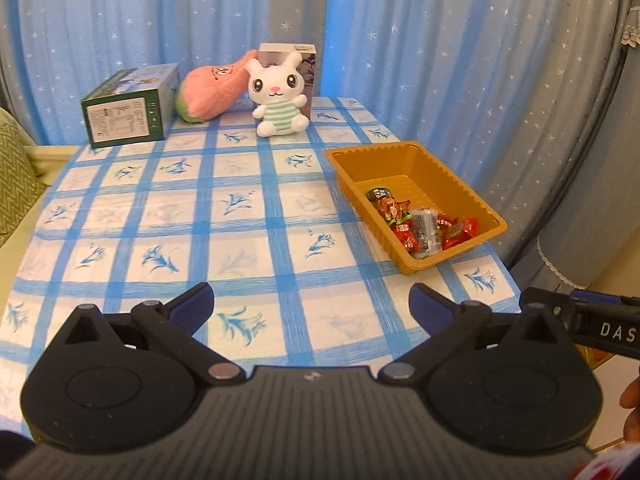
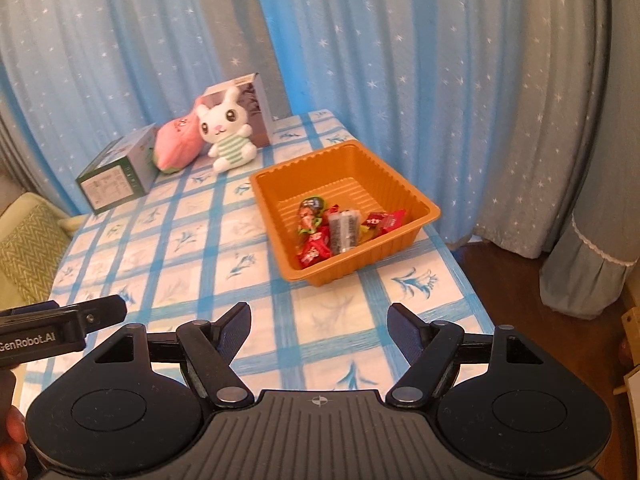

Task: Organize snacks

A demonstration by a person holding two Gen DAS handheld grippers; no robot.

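Left wrist: left hand-held gripper tilted down, agape | above tablecloth

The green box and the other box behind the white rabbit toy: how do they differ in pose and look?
The green box lies on its long side with a white printed label facing the camera; the grey box stands upright. The green box is in full view, while the rabbit toy hides much of the grey box. Both rest at the far end of the checked tablecloth.
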